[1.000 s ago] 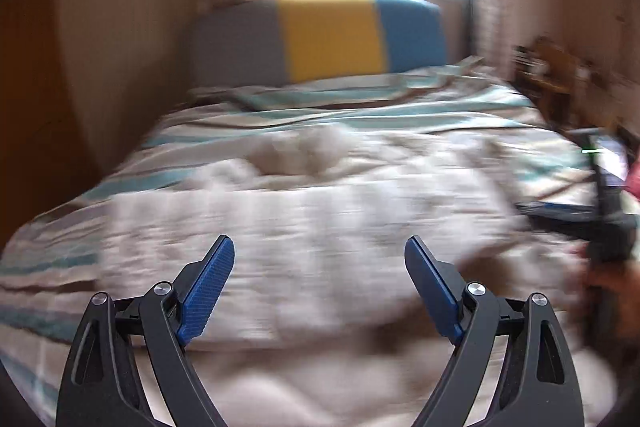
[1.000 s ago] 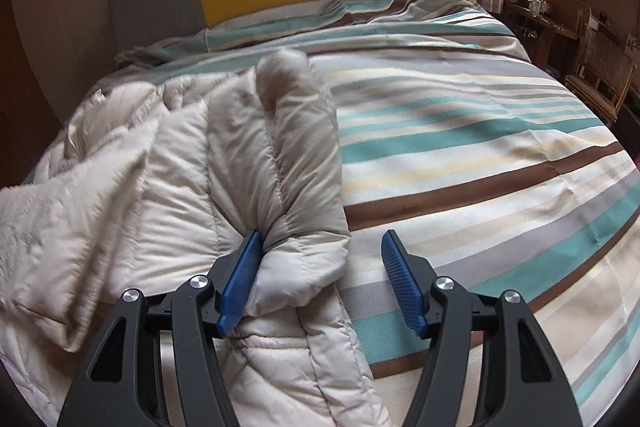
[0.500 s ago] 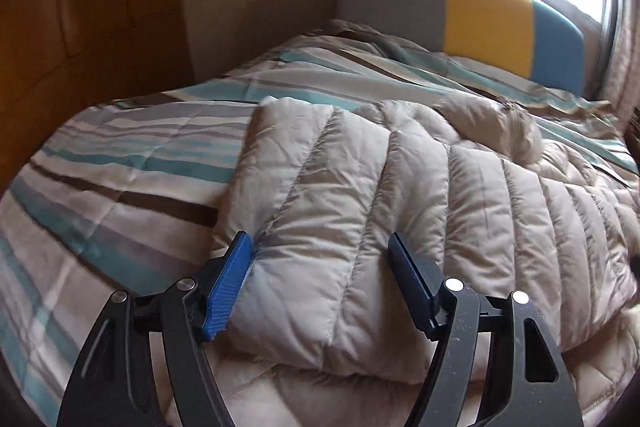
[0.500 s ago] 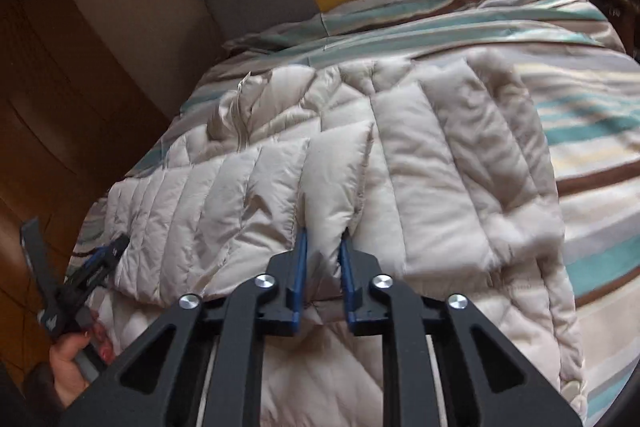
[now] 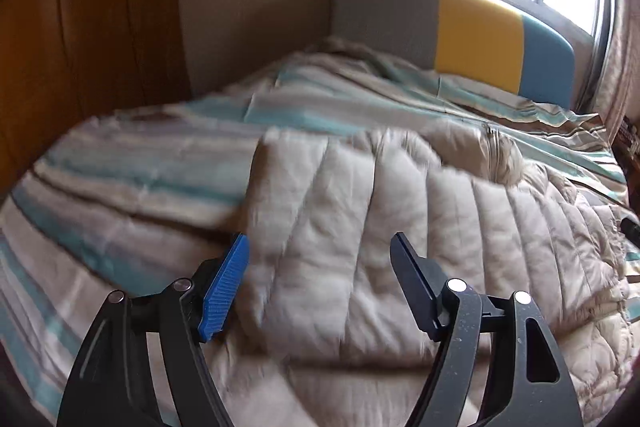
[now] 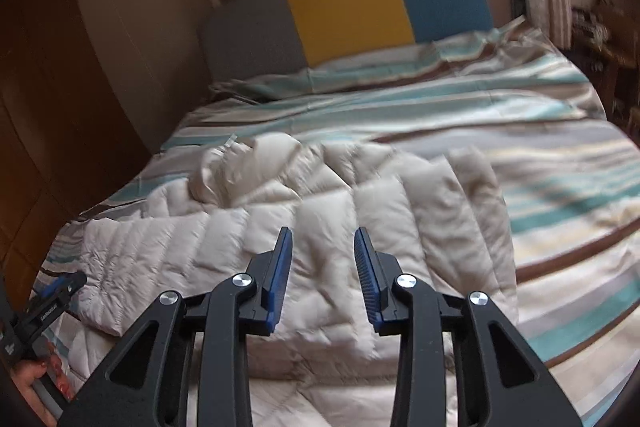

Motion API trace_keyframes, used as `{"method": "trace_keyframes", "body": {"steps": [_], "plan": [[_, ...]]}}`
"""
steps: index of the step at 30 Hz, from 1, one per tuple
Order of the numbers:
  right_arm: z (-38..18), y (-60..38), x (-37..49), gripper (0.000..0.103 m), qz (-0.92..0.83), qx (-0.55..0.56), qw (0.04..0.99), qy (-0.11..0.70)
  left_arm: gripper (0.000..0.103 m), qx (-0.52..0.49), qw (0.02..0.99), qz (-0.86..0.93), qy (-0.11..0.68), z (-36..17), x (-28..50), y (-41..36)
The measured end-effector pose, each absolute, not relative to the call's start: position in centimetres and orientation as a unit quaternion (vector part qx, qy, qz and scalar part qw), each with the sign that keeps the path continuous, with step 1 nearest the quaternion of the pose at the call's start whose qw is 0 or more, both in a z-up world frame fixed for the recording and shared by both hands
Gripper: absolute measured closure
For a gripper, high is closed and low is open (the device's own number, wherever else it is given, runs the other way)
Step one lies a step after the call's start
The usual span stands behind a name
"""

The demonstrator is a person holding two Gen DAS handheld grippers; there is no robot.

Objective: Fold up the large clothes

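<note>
With our right gripper (image 6: 322, 265) jaws just parting, empty above the puffy beige jacket (image 6: 360, 223) lying folded across the striped bed (image 6: 560, 155), and our left gripper (image 5: 320, 279) spread wide, we should press the fold flat before regrasping.

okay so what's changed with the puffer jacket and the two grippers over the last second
The right gripper pinched a fold of the beige puffer jacket, carried it across toward the wall side, and its jaws have just been opening; nothing is between them now. The left gripper swung from mid-jacket to the jacket's wall-side edge, narrowed a little, open, gripping nothing. The striped duvet stayed put.
</note>
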State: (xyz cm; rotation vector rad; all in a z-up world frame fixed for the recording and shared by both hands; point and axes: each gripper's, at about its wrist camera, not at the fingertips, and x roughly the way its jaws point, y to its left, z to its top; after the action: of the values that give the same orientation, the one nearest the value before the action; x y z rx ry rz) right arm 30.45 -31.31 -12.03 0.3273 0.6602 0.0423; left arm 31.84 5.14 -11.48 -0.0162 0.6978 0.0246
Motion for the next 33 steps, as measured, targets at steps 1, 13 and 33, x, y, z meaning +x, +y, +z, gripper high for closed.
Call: {"method": "trace_keyframes", "body": {"steps": [1,13,33], "plan": [[-11.9,-30.1,31.3,0.071,0.034,0.146,0.932,0.329,0.03,0.001,0.938,0.008,0.347,-11.4,32.9,4.7],[-19.7,-25.2,37.7,0.071,0.026,0.049,0.914,0.402,0.022,0.051,0.915,-0.037,0.398,-17.8,39.3,3.8],[-17.5,-25.7,35.6,0.047,0.05,0.07,0.922,0.378,0.009,0.053,0.927,-0.007,0.371,-13.1,33.7,2.3]]}}
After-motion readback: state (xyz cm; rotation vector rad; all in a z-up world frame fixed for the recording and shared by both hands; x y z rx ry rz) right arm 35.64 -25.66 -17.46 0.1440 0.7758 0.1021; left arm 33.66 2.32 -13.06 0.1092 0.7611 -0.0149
